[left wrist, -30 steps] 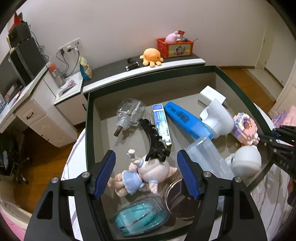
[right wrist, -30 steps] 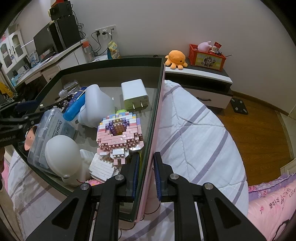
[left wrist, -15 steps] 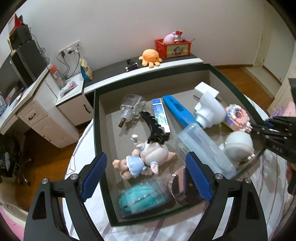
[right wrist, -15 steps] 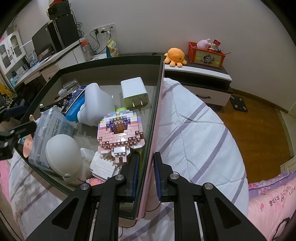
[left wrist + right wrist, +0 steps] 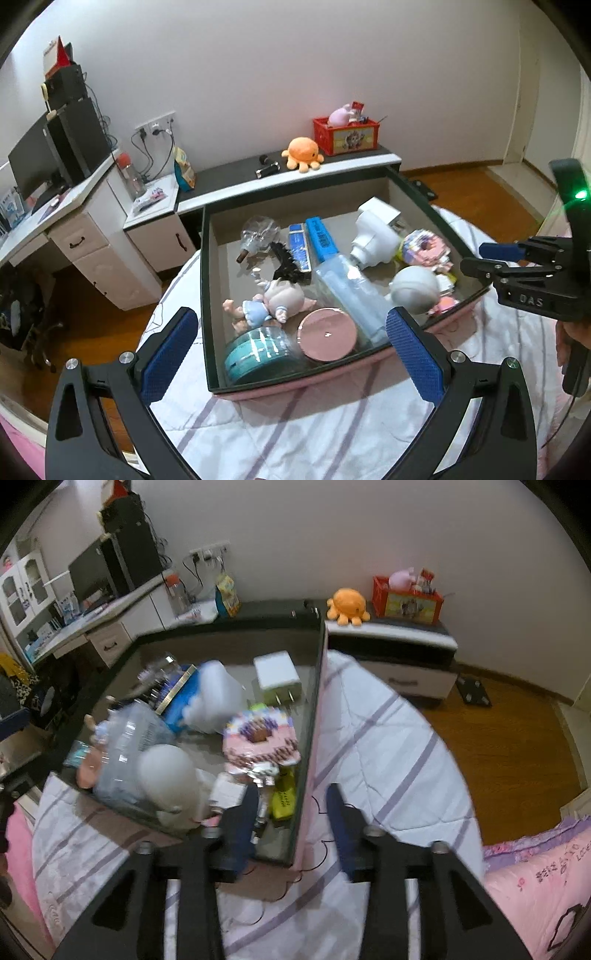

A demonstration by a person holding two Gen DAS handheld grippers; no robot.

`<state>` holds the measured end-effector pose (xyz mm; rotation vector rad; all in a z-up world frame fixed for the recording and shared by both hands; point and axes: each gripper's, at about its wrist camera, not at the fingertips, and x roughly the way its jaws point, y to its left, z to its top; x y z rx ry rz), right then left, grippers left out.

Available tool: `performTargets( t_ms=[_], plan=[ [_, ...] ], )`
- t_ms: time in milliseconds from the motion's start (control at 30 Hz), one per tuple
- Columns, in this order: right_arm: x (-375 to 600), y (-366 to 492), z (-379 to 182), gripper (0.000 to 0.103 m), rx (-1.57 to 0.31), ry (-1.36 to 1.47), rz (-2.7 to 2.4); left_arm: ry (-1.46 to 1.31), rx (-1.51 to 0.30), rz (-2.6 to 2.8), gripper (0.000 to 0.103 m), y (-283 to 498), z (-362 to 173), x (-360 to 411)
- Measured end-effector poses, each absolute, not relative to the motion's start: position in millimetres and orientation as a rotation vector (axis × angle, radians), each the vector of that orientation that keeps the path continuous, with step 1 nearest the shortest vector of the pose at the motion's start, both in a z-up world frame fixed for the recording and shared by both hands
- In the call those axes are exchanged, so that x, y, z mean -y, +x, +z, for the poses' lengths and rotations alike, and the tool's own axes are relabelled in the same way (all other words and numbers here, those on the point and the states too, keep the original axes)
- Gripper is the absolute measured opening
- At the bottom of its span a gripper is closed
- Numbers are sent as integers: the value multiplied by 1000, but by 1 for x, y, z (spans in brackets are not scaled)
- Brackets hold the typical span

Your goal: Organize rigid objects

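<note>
A pink box with a dark rim (image 5: 295, 386) sits on the striped bed. It holds a doll (image 5: 266, 306), a pink round lid (image 5: 328, 334), a teal tin (image 5: 258, 354), a clear case (image 5: 351, 295), a blue tube (image 5: 320, 236), a white charger (image 5: 373, 236) and a pink brick model (image 5: 424, 247). My left gripper (image 5: 291, 360) is open in front of the box's near wall. My right gripper (image 5: 291, 819) is open, its fingers either side of the box's right wall (image 5: 314, 716). It also shows in the left wrist view (image 5: 491, 258).
A desk with a monitor (image 5: 40, 166) stands at left. A low cabinet (image 5: 295, 173) behind the box carries an orange octopus toy (image 5: 303, 153) and a red crate (image 5: 347, 134). Wooden floor (image 5: 498, 738) lies to the right of the bed. A pink pillow (image 5: 535, 886) lies at right.
My left gripper has drawn back from over the box to in front of it and opened wider. My right gripper has opened, letting go of the box's right wall.
</note>
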<state>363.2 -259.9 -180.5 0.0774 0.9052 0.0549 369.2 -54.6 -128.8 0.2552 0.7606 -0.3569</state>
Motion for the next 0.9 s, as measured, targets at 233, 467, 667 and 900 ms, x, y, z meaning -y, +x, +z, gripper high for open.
performTargets(
  t_ms=[233, 467, 667, 900],
  plan=[
    [232, 328, -130, 87, -758, 18, 92, 211, -716, -325, 103, 351, -111, 54],
    [208, 297, -103, 103, -648, -14, 121, 182, -667, -312, 103, 327, -97, 50],
    [200, 278, -92, 103, -602, -13, 133, 152, -602, -314, 103, 301, -81, 43],
    [192, 261, -82, 103, -543, -10, 141, 163, -502, -267, 103, 275, -67, 41]
  ],
)
